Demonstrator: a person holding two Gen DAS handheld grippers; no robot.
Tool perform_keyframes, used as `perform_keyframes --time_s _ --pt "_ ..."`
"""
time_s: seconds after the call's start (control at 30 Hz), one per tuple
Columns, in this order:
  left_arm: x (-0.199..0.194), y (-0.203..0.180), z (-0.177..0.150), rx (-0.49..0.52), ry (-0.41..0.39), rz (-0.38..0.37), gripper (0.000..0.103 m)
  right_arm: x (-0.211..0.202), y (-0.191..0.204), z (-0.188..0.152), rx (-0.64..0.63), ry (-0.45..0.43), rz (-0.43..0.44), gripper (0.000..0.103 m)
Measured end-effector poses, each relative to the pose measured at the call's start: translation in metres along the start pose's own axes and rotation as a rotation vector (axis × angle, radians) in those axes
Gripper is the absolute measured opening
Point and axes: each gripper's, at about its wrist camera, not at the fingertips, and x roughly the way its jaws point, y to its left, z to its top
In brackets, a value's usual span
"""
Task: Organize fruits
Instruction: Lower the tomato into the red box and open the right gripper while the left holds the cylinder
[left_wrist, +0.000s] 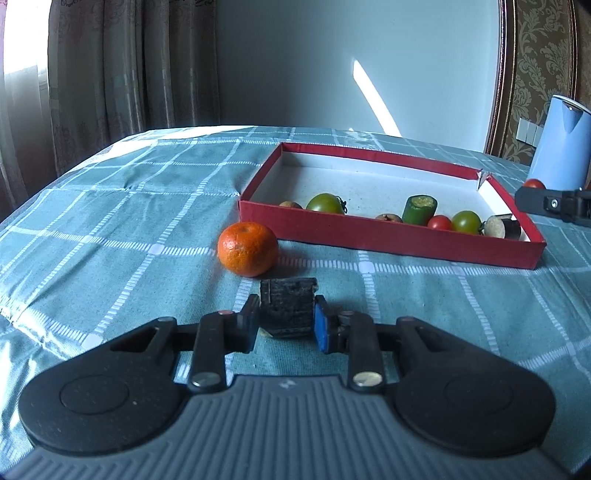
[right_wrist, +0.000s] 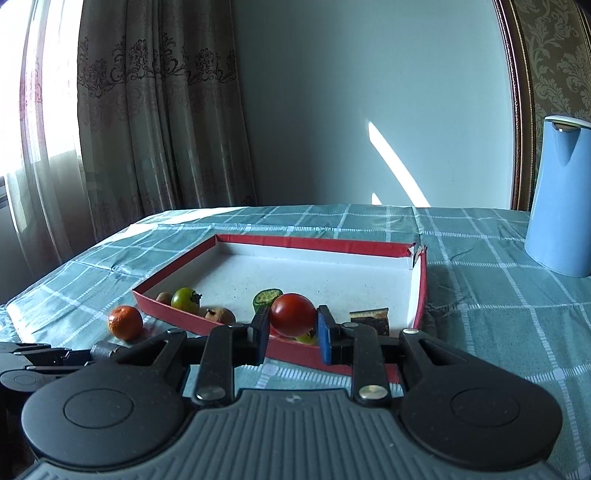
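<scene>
Your left tongs (left_wrist: 286, 319) are clamped on a dark, blackish chunk (left_wrist: 287, 308) resting low over the checked cloth of the surface (left_wrist: 110, 229). Just ahead and slightly left of them sits the orange mandarin (left_wrist: 247, 248), beside the near wall of the red box (left_wrist: 388, 232). Your right tongs (right_wrist: 291, 326) pinch a red cherry tomato (right_wrist: 293, 314), lifted over the box's near wall. Inside the box beyond lie green tomatoes (left_wrist: 325, 203), a cucumber piece (left_wrist: 419, 209) and an aubergine piece (left_wrist: 502, 226). A blue kettle (right_wrist: 561, 199) stands far right.
</scene>
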Motion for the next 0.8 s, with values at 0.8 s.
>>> perform_keyframes --time_s 0.8 --pt "0.003 0.001 0.000 -0.013 0.018 -0.012 0.028 0.075 -0.032 0.011 0.056 0.097 -0.124 0.031"
